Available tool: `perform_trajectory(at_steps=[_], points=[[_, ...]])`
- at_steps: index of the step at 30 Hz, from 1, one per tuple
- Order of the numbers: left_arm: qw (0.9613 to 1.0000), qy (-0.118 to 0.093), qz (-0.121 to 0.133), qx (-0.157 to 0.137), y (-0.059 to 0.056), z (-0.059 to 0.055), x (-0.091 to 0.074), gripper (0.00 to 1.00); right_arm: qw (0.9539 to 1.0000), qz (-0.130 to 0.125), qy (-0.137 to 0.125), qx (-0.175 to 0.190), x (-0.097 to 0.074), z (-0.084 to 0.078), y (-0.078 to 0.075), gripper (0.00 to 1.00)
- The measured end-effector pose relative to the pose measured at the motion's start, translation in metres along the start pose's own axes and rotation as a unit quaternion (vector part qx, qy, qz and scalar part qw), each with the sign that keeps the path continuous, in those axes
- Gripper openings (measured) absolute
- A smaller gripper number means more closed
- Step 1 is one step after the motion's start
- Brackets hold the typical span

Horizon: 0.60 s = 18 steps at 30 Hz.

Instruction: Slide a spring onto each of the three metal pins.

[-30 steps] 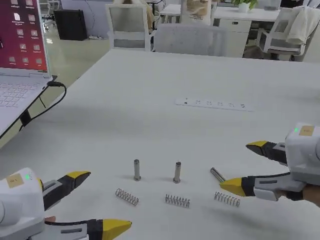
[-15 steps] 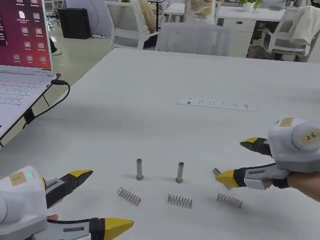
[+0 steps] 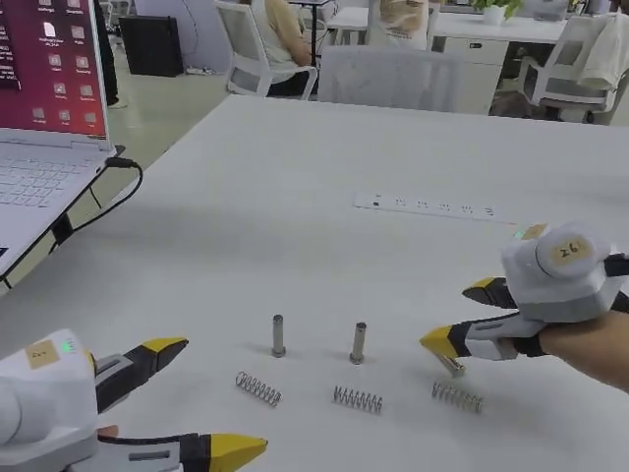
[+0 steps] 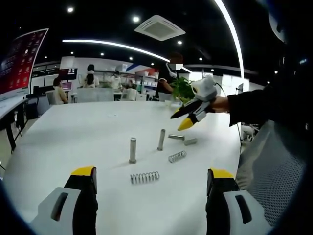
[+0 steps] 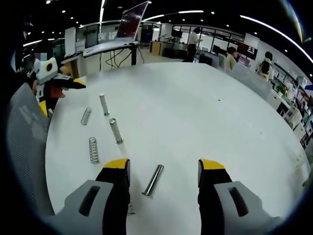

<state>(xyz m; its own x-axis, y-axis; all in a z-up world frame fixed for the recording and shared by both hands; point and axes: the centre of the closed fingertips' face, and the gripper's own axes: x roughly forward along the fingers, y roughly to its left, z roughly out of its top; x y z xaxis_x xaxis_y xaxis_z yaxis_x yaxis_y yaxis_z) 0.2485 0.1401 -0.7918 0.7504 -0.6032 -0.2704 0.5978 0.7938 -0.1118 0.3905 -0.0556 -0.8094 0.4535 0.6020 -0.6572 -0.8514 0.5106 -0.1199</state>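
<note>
Right gripper [image 3: 458, 315] jaws wide, astride fallen pin [image 5: 152, 179], seemingly not touching. Left gripper [image 3: 201, 398] jaws wide, empty. Left pin [image 3: 278, 334], middle pin [image 3: 359, 342] upright; springs [image 3: 357, 398] flat on table [image 3: 295, 226].

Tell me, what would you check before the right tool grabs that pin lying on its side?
1. Is the right gripper open: ok.
2. Is the fallen pin lined up between its fingers: ok, judging by the right gripper view.
3. Are all pins standing: not ok; the other two pins are upright, the fallen pin lies flat.
4. Are the three springs loose, none on a pin: ok.
5. Is the left gripper open and apart from the parts: ok.
</note>
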Motion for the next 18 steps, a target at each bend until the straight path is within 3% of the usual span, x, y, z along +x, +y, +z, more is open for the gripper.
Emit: perform_trajectory(at_steps=[18], points=[[1.0000,-0.003,-0.002,-0.003,0.000,0.001,0.000,0.89,0.9974,0.015,0.067,0.021,0.020,-0.017,0.010,0.28]])
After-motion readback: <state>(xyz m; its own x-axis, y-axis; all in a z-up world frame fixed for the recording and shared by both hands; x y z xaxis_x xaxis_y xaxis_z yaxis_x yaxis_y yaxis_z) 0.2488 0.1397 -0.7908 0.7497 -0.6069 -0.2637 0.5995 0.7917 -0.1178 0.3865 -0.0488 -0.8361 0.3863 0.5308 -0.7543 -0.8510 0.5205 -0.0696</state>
